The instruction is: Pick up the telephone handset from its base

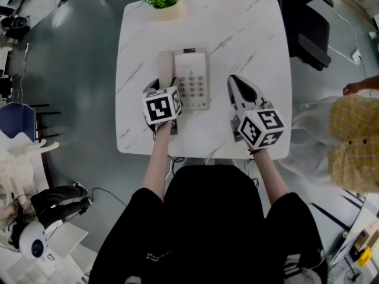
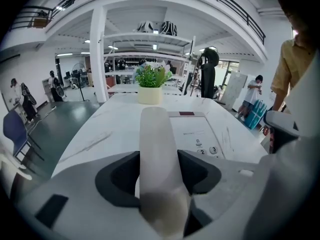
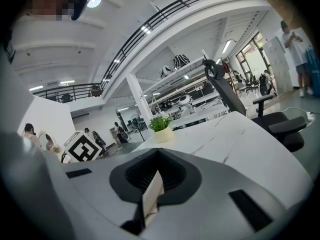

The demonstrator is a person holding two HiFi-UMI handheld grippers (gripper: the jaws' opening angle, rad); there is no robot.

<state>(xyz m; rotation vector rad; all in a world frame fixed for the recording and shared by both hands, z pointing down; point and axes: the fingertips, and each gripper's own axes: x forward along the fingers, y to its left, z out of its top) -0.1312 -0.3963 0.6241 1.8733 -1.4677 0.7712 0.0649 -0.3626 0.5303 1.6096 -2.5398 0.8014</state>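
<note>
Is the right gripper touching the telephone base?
Apart. The head view shows a strip of bare tabletop between the right gripper and the telephone base.

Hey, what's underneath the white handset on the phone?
The white telephone handset lies on the left side of the white telephone base, beside its keypad. The cradle beneath is hidden by the handset, and the left gripper covers its near end.

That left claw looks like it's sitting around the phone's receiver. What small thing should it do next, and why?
Probably close the left gripper. Its jaws stand apart on either side of the handset, which lies on its base, so nothing grips it yet. Lifting should wait until the pads press on it.
</note>
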